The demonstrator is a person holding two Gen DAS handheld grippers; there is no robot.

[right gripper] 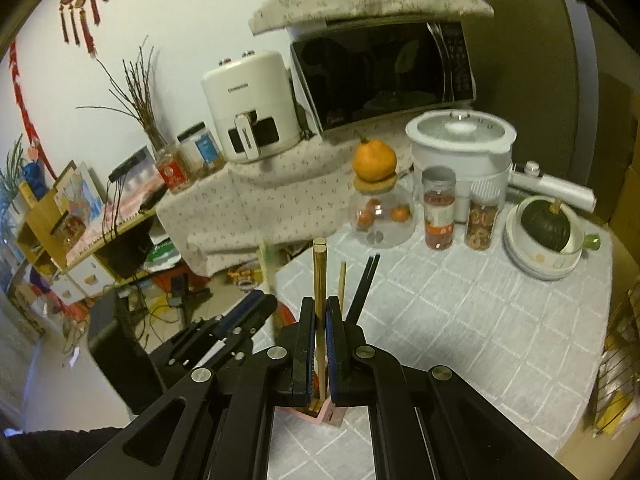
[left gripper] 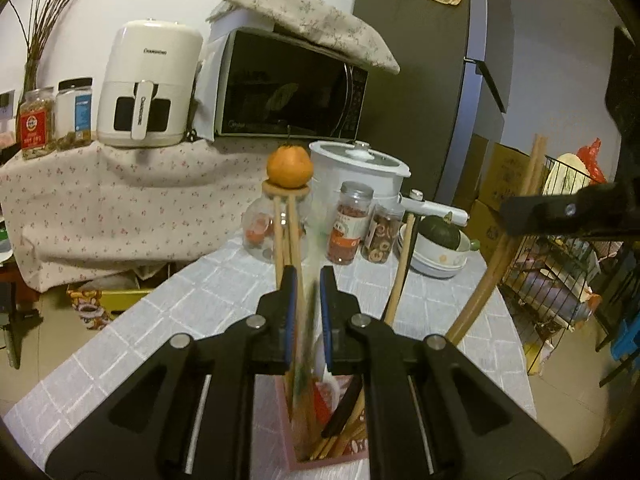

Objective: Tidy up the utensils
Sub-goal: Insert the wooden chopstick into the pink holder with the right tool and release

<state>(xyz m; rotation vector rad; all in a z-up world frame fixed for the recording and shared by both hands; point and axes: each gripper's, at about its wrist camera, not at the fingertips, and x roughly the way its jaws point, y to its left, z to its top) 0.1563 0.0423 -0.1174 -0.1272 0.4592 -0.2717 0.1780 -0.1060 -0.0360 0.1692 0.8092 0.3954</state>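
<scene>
My left gripper [left gripper: 308, 280] hangs open over a pink holder [left gripper: 288, 432] that stands on the table. A thin, blurred, green-tipped stick [left gripper: 309, 312] runs loosely between its blue pads and down into the holder. Several wooden chopsticks [left gripper: 286, 232], dark ones and red-handled pieces stand in the holder. In the right wrist view, my right gripper [right gripper: 319, 312] is shut on a pair of bamboo chopsticks [right gripper: 319, 272]. They are upright, with their lower ends in the pink holder [right gripper: 334, 416]. Black chopsticks [right gripper: 366, 284] lean beside them. The left gripper [right gripper: 256, 308] is just to the left.
At the back of the checked tablecloth [right gripper: 460, 320] stand a glass jar topped by an orange [right gripper: 374, 160], two spice jars [right gripper: 438, 212], a white pot [right gripper: 460, 148] and a bowl holding a green squash [right gripper: 544, 224]. A wire rack [left gripper: 560, 264] stands to the right.
</scene>
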